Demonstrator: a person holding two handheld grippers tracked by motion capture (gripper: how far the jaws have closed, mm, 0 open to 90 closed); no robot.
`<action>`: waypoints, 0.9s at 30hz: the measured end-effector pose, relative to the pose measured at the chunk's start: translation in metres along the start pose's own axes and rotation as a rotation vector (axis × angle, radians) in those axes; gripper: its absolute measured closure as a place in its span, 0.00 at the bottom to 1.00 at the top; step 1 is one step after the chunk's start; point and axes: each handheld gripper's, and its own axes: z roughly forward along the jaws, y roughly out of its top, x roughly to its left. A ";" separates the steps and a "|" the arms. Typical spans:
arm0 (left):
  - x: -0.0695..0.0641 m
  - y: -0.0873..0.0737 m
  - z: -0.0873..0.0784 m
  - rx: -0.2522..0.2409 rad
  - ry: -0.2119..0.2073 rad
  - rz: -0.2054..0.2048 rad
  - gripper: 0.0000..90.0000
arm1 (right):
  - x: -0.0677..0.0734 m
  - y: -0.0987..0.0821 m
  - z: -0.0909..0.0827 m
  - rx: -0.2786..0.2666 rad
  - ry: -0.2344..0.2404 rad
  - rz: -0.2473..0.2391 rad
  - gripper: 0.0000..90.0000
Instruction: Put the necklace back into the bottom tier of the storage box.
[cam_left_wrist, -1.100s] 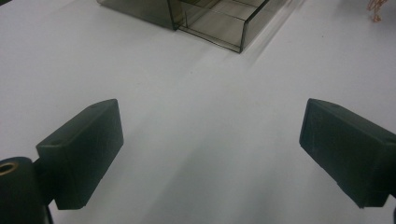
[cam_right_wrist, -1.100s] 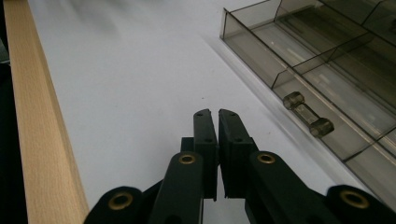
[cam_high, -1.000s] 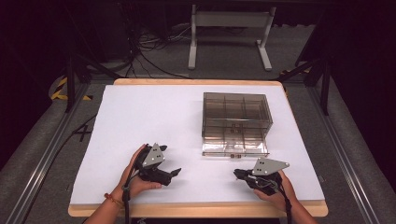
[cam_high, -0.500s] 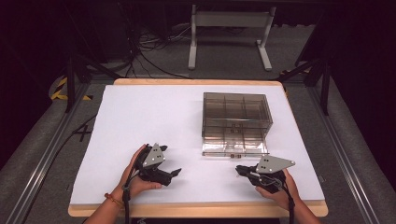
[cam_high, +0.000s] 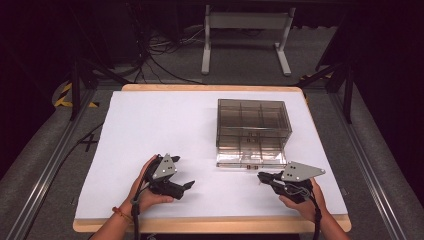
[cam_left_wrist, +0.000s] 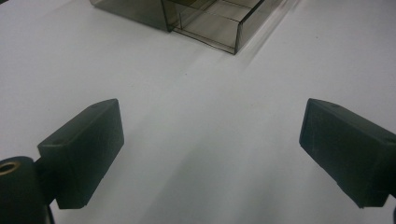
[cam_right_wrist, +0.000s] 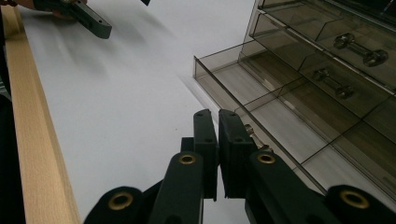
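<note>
A smoky clear drawer cabinet (cam_high: 252, 122) stands on the white table (cam_high: 150, 125), right of the middle. Its bottom drawer (cam_high: 250, 157) is pulled out toward me and looks empty in the right gripper view (cam_right_wrist: 275, 116). My right gripper (cam_high: 261, 176) lies just in front of that drawer's right part, jaws shut (cam_right_wrist: 217, 116) with nothing seen between them. A small drawer handle (cam_right_wrist: 249, 130) peeks out beside its right jaw. My left gripper (cam_high: 187, 186) rests near the front edge, left of the drawer, open wide (cam_left_wrist: 210, 154) over bare table. The cabinet's corner (cam_left_wrist: 210, 23) lies ahead of it.
The wooden table edge (cam_right_wrist: 32, 140) runs close along the near side. The upper drawers (cam_right_wrist: 345, 46) are closed, each with a small bar handle. Beyond the table stand a metal frame (cam_high: 245, 35) and floor cables (cam_high: 160, 55). Rails (cam_high: 45, 170) flank the table.
The right gripper has edged a little to the right and away from me, still shut. The left gripper has kept still.
</note>
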 end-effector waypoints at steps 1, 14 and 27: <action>0.000 0.000 0.000 -0.001 0.000 0.002 0.08 | 0.000 0.000 0.000 -0.002 -0.002 0.000 0.97; -0.001 0.000 0.001 0.004 -0.004 0.003 0.08 | -0.004 0.006 -0.006 -0.024 -0.015 0.005 0.97; -0.001 0.000 0.003 0.008 -0.012 0.005 0.08 | -0.011 0.015 -0.009 -0.028 -0.037 0.000 0.97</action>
